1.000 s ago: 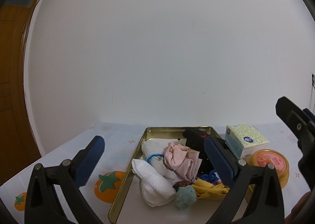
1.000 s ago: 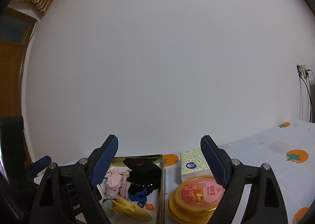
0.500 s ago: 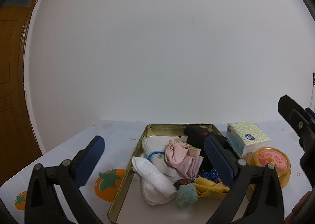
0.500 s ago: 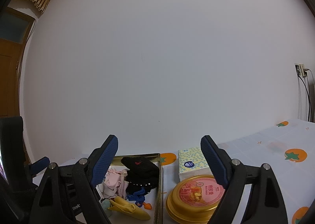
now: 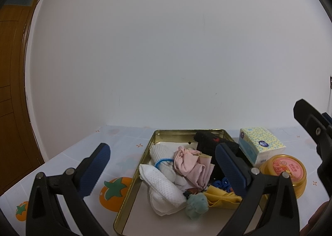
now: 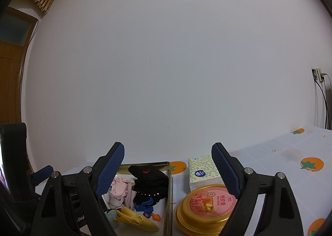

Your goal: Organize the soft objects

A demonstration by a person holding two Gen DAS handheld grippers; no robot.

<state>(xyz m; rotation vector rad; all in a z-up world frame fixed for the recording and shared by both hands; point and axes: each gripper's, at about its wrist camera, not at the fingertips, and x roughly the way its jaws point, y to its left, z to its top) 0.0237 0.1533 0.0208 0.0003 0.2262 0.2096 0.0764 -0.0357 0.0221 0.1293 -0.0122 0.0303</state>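
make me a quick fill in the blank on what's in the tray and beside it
1. The soft items are piled in a ____-coloured metal tray.
2. The tissue pack lies ____ the tray.
3. Both the left gripper and the right gripper are ____.

Missing words: gold; outside; open

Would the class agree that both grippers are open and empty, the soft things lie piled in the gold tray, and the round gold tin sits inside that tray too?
Not quite. The round gold tin sits outside the gold tray, on the tablecloth beside it, as the right wrist view shows. The rest holds: the left gripper and right gripper are open and empty.
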